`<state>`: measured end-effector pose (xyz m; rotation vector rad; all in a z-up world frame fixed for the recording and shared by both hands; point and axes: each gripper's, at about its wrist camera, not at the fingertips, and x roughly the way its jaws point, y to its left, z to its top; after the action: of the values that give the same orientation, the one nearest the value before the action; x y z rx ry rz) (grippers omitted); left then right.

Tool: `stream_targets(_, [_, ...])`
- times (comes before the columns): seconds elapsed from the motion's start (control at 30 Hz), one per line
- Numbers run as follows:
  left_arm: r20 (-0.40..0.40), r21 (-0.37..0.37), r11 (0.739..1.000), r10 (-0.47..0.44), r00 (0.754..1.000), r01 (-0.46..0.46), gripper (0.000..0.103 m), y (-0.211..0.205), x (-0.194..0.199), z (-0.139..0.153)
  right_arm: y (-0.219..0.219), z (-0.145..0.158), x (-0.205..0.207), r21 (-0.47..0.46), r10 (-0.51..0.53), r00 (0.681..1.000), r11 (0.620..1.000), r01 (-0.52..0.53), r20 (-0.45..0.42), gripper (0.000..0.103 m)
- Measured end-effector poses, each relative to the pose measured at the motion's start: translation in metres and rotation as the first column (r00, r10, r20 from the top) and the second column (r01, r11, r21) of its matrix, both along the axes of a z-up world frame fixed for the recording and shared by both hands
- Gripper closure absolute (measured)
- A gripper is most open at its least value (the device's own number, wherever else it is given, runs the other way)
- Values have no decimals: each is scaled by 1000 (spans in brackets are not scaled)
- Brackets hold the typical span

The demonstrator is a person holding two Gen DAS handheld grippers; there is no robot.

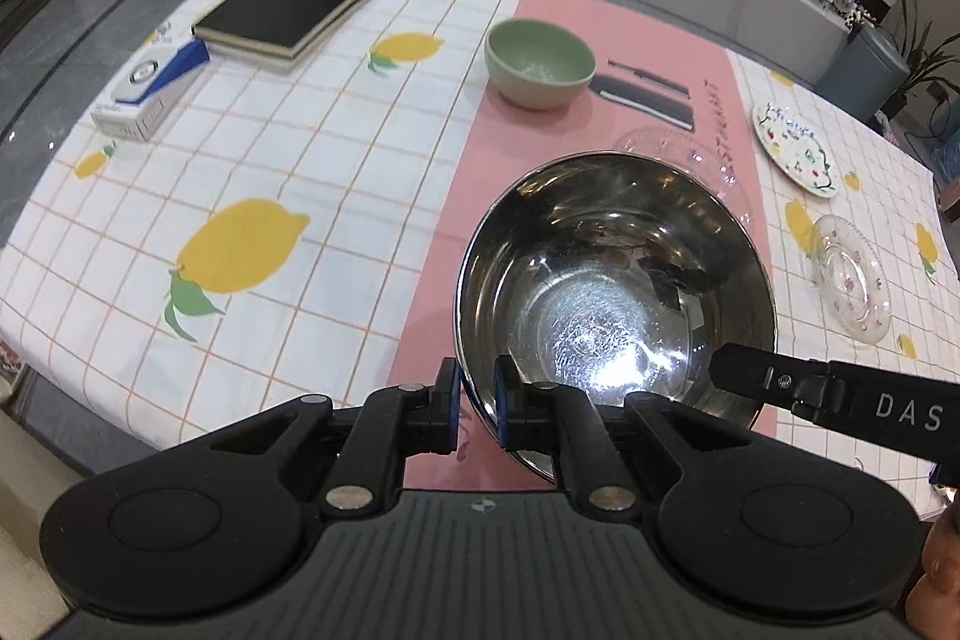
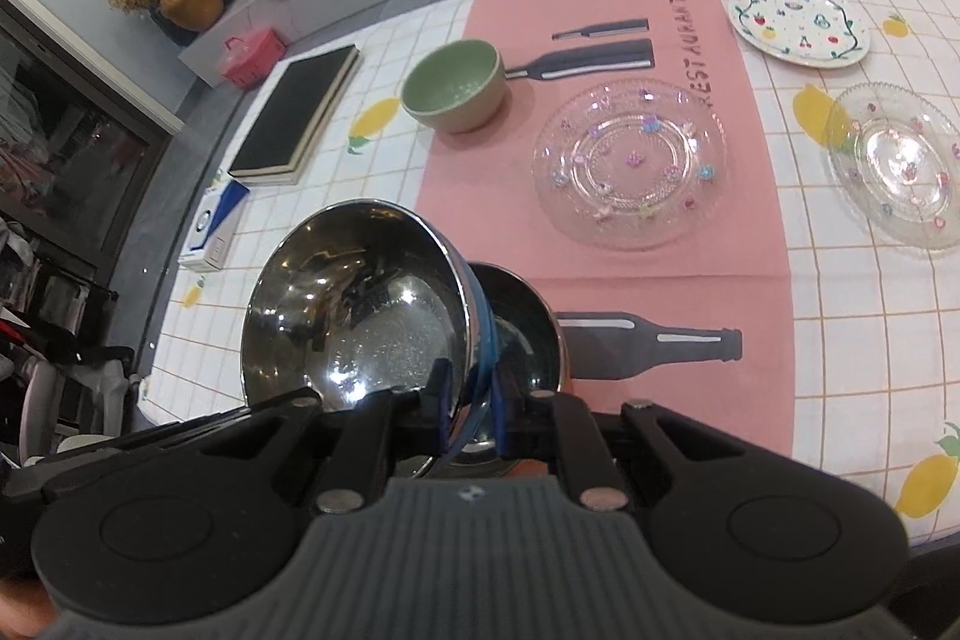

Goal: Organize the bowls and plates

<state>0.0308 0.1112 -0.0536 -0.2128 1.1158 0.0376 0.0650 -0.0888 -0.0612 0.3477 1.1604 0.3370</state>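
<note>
The shiny round stainless-steel bowl (image 1: 615,280) sits at the near edge of the pink printed mat (image 1: 480,148), held at its rim from two sides. The left gripper (image 1: 477,400) is clamped on the near rim, one blue-padded finger outside the wall and one inside. The right gripper (image 2: 465,406) pinches the rim in the same way; in its view the steel bowl (image 2: 354,316) is tilted, and a second dark bowl (image 2: 522,322) shows just behind it, though whether the two touch cannot be told. Farther off on the mat stands an upright pale green ceramic bowl (image 2: 453,85), and to its right lies a large clear glass plate with small coloured flowers (image 2: 630,166). Well right of that, on the white lemon-print tablecloth (image 1: 270,148), rest a smaller clear glass plate (image 2: 894,166) and, beyond it, a white plate painted with fruit (image 2: 798,25). At far left lie a black hardcover book (image 1: 294,1) and a white and blue box (image 1: 150,85).
</note>
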Motion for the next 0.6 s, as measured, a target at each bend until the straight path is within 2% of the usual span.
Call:
stream_targets(0.33, [-63, -15, 999, -40, 997, 39, 89, -9, 8, -12, -4, -9, 3, -55, -7, 1000, 998, 6, -15, 93])
stream_targets(0.6, [-85, 33, 998, -51, 995, 54, 89, -16, 12, -18, -1, -19, 5, -74, 3, 999, 997, -5, -38, 93])
